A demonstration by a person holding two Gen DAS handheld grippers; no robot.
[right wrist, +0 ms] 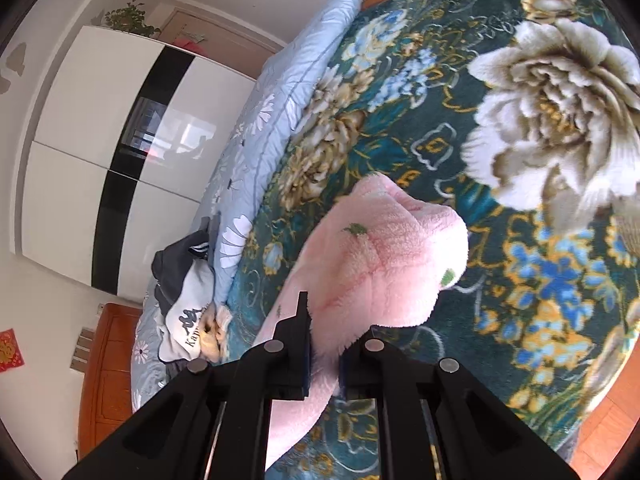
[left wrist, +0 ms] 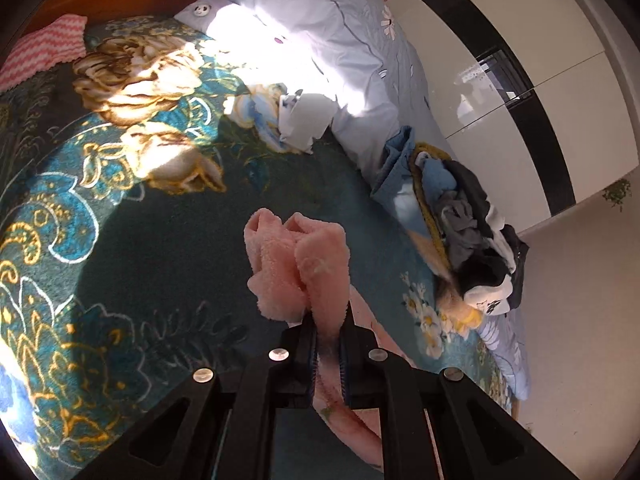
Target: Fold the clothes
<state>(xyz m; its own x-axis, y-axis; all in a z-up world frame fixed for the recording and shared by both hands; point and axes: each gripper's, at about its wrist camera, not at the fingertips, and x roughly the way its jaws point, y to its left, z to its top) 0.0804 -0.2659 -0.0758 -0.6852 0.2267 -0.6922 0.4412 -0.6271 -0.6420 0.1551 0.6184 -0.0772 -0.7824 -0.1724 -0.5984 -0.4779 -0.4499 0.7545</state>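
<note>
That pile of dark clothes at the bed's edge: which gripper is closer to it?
Cannot tell for sure. Both the left gripper and right gripper are shut on the pink fleece garment, well apart from the pile of dark clothes, over the floral blanket.

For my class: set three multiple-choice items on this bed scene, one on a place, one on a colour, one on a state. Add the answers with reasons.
1. Where does the heap of dark clothes lie?
A. by the bed's edge
B. on the pillow
C. on the floor

2. What colour is the garment in the tongs?
A. grey
B. pink
C. yellow

3. How are the left tongs?
A. wide open, empty
B. out of view
C. shut on the garment

Answers: 1 A, it sits near the blanket's rim; 2 B, fluffy pink; 3 C, fabric is pinched between the pads.
</note>
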